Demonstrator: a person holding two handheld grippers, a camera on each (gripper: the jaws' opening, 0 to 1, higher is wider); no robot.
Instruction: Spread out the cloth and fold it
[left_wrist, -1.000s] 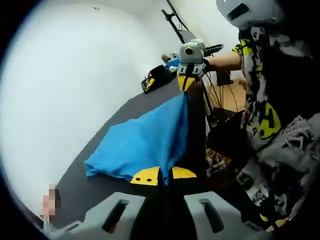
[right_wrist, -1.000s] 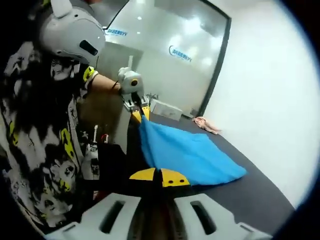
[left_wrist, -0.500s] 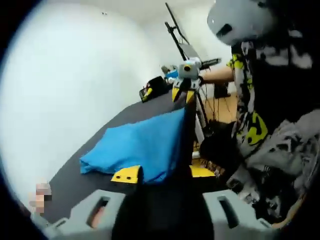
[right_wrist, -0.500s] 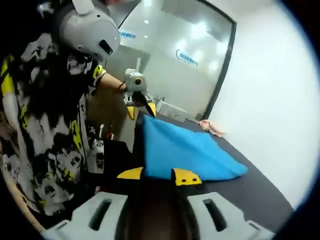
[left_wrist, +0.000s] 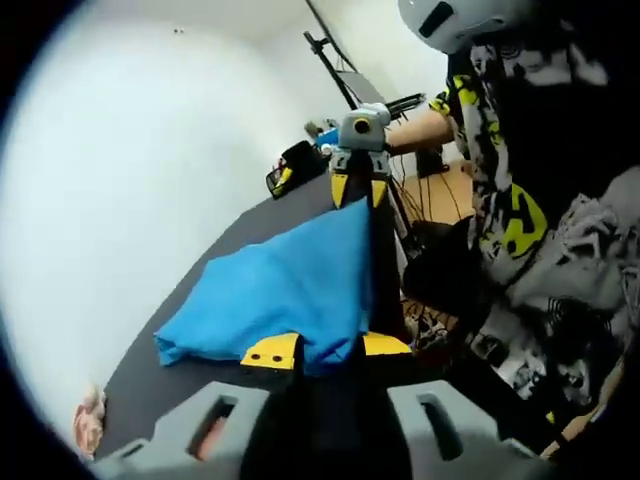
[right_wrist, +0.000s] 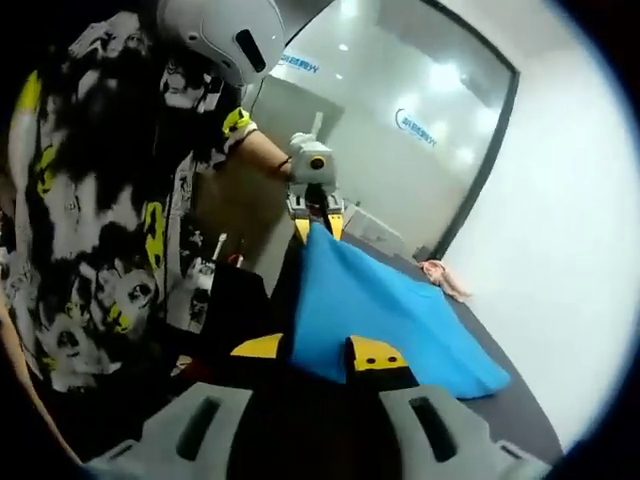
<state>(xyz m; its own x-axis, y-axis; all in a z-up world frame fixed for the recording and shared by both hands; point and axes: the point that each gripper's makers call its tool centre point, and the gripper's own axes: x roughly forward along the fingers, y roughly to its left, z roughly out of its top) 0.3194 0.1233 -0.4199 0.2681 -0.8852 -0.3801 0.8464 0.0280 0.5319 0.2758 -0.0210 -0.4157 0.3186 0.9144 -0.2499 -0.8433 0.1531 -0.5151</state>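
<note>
The blue cloth (left_wrist: 280, 290) lies partly on the dark table (left_wrist: 200, 370), its near edge lifted off the surface and stretched between the two grippers.

Left gripper (left_wrist: 325, 352): the yellow-tipped jaws stand parted, with a corner of the cloth lying between them; whether the tips bear on the fabric cannot be told. In the right gripper view the same tool (right_wrist: 319, 226) stands at the far upper corner of the cloth (right_wrist: 385, 310), tips at the fabric edge.

Right gripper (right_wrist: 318, 350): jaws likewise parted, the cloth edge running up between the yellow tips; grip cannot be confirmed. In the left gripper view this tool (left_wrist: 358, 186) sits at the cloth's far peak.

Containers: a black bag (left_wrist: 295, 165) with yellow markings rests on the table beyond the cloth; its contents are not visible.

Writing: blue lettering (right_wrist: 417, 126) on the glass wall beyond the cloth, too blurred to read.

A pale pink item (right_wrist: 445, 278) lies on the table (right_wrist: 505, 410) past the cloth's far side. A person in a patterned shirt (right_wrist: 110, 200) stands beside the table.
</note>
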